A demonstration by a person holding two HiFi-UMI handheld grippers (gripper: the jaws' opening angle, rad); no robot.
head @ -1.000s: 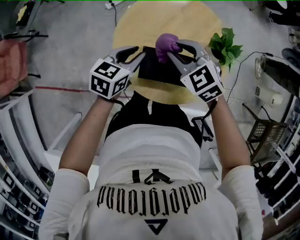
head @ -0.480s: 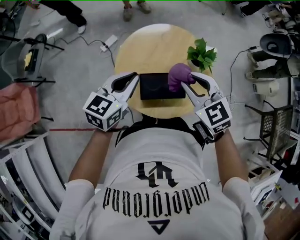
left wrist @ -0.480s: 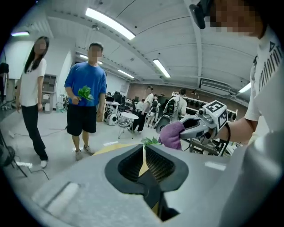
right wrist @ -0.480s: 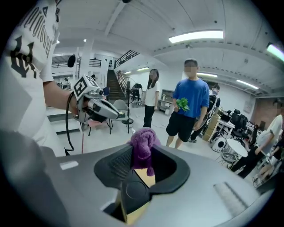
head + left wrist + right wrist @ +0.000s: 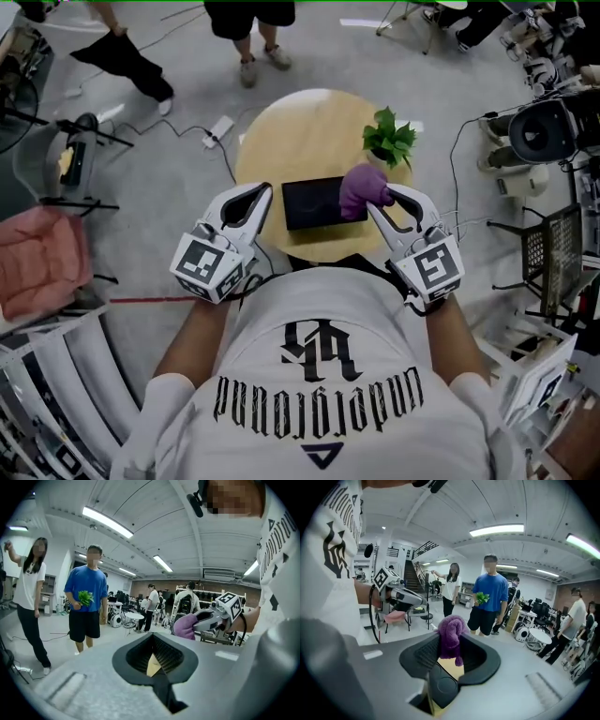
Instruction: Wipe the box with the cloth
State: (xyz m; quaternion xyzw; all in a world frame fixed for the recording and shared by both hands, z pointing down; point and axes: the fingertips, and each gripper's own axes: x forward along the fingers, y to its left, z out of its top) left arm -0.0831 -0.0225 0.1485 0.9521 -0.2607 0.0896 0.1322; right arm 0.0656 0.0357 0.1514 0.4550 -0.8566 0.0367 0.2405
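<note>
**Head view:** flat black box lies on the round table near a potted plant. A bunched purple cloth is at the box's right end.

**Left gripper view:** left gripper pressed together, empty.

**Right gripper view:** right gripper pinches the cloth.

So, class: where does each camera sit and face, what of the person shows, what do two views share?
Head view: on the head, looking down at table, box, left tongs, right tongs, arms.
Left gripper view: on shut left tongs, facing outward; shirt right.
Right gripper view: on right tongs gripping the cloth, facing outward; shirt left.
Shared: both gripper views show the bystander in blue.
</note>
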